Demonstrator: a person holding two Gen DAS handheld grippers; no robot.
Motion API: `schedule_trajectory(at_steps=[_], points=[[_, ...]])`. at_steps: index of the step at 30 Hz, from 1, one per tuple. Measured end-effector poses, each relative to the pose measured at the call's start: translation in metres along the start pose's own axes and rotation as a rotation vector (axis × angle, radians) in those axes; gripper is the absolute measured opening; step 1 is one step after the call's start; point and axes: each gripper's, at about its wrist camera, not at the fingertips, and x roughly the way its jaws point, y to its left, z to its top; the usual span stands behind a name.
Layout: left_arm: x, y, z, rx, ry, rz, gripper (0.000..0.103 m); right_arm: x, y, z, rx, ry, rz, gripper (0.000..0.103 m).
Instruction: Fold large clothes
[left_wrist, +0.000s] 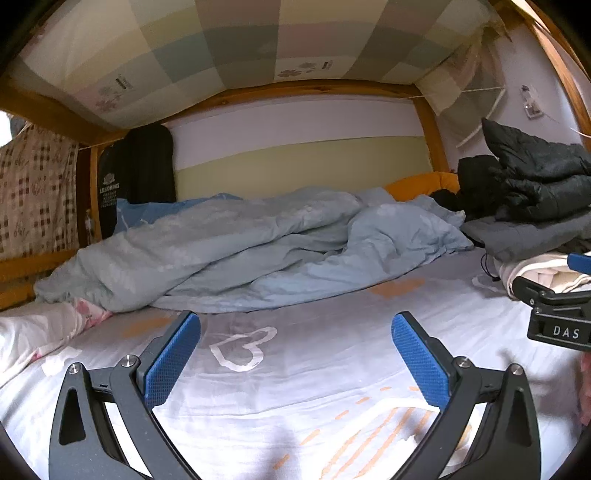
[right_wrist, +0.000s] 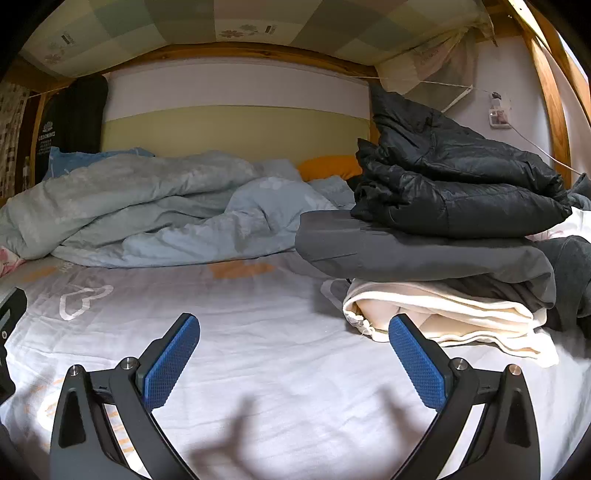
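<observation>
Left wrist view, left claw: jaws wide apart, holding nothing, hovering low over the bare bed sheet.
Left wrist view, far side: a crumpled blue duvet lies along the back of the bed.
Left wrist view, right edge: part of the right claw shows beside the clothes; from here I cannot tell how its jaws stand.
Right wrist view, right claw: jaws spread, empty, over the sheet.
Right wrist view, clothes: a stack sits at the right, just beyond the right finger: cream garment at the bottom, grey garment on it, black puffer jacket on top.
Step in hand: seemingly between garments, nothing laid out on the open sheet.
Next move: probably reaching right, pinching a garment's edge and spreading it flat in the near space.
</observation>
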Motion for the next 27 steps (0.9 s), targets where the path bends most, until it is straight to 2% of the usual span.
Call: schedule_trajectory(at_steps=[27], points=[[0.013,0.011,-0.001,-0.070,0.061,-0.040,0.103,0.002,0.000,0.000,-0.014,0.003,0.002,0.103]])
